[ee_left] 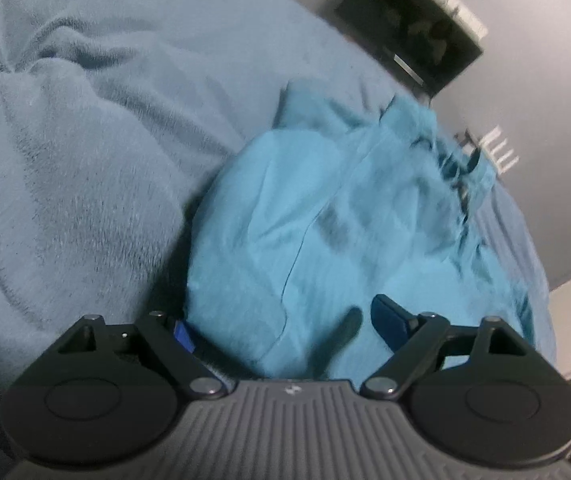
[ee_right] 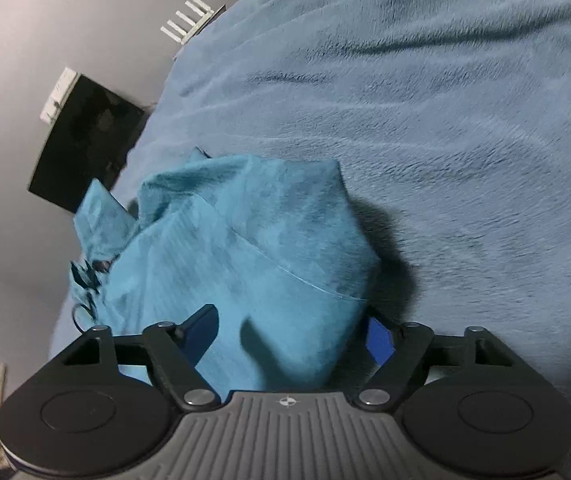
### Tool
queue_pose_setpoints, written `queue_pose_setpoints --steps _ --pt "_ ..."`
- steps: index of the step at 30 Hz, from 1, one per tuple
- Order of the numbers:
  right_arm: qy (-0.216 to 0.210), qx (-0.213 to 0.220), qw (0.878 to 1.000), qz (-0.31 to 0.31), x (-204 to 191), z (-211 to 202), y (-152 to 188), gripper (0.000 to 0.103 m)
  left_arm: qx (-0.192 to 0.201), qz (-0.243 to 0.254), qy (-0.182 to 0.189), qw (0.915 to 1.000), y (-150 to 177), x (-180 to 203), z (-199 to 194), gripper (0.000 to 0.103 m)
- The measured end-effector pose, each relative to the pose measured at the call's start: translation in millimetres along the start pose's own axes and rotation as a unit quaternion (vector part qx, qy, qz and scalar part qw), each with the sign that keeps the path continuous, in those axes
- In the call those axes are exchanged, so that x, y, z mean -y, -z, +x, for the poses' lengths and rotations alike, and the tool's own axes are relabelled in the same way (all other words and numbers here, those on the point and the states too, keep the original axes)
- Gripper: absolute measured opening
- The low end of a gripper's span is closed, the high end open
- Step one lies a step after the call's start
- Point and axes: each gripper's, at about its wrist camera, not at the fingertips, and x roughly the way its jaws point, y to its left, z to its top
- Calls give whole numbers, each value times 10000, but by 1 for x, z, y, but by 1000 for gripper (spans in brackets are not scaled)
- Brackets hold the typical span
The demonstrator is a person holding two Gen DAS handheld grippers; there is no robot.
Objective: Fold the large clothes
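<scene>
Two grippers work on one teal garment (ee_left: pixel 325 232), which lies bunched on a bed covered by a grey-blue fleece blanket (ee_left: pixel 85 140). In the left wrist view the left gripper (ee_left: pixel 285 328) has its jaws spread wide, with the near edge of the cloth lying between them; one blue pad shows at the left edge of the fabric and the other rests on top of it further right. No pinch is visible, so the jaws read as open around the cloth rather than clamped on it. The right gripper (ee_right: pixel 293 336) stands the same way in its own view: jaws apart, a thick fold of the garment between them, the right pad peeking out beside the fabric's edge.

Both tools sit at the near hem, probably because that edge gives two matching handles for lifting and laying the piece flat or doubling it over. The garment's far end is crumpled, with a dark drawstring or cord (ee_right: pixel 85 280) near the bed's edge. Motion blur softens both views, so the exact contact of the pads is uncertain. A dark panel (ee_right: pixel 85 144) hangs on the grey wall behind. Folding looks barely begun.
</scene>
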Motion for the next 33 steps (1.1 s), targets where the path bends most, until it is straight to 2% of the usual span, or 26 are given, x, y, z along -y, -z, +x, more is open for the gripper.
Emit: queue_pose_setpoints --steps 3,4,5,7,8,10,14,17,20,24,27,30,31,32,33 --pt "-81 135 9997 165 3 9 -2 72 27 -144 120 9998 -4 -3 2 73" --pt "-87 152 9997 182 3 13 -2 67 -100 -197 4 9998 -5 -6 7 56" --pt "-70 152 9997 160 3 18 -2 57 -190 -268 -145 9994 -6 -9 10 37" --pt "-40 205 9998 16 1 21 -2 44 -205 -500 -163 9984 -7 -16 11 26" --pt "-62 280 9996 -38 -1 21 -1 29 -175 -549 -138 9982 -7 -17 9 20" --pt "-123 477 9986 -182 -6 9 2 23 -48 -458 -131 9989 -8 -13 4 15" --pt "-393 687 9960 -422 -19 -23 4 12 382 4 -218 9990 -8 6 -18 11" --pt "-593 611 9954 -432 -22 -48 5 11 667 124 -234 9974 -10 11 -36 10" --pt "-562 505 9953 -600 -26 -70 12 11 772 97 -205 9968 -11 7 -56 10" --pt "-504 329 9942 -890 -30 -98 21 11 724 11 -181 9972 -7 -3 -81 10" --pt "-419 256 9928 -1091 -35 -113 23 12 554 194 -228 9980 -7 -5 -94 10" --pt "-137 273 9960 -844 -32 -112 19 24 328 401 -346 9981 -6 -4 -97 13" --pt "-21 308 9967 -745 -30 -111 17 33 283 410 -430 9978 -5 -4 -95 18" --pt "136 393 9972 -626 -28 -111 15 48 272 381 -526 9975 -6 -5 -95 24" --pt "247 534 9966 -574 -27 -112 15 56 333 327 -661 9967 -8 -7 -94 30"
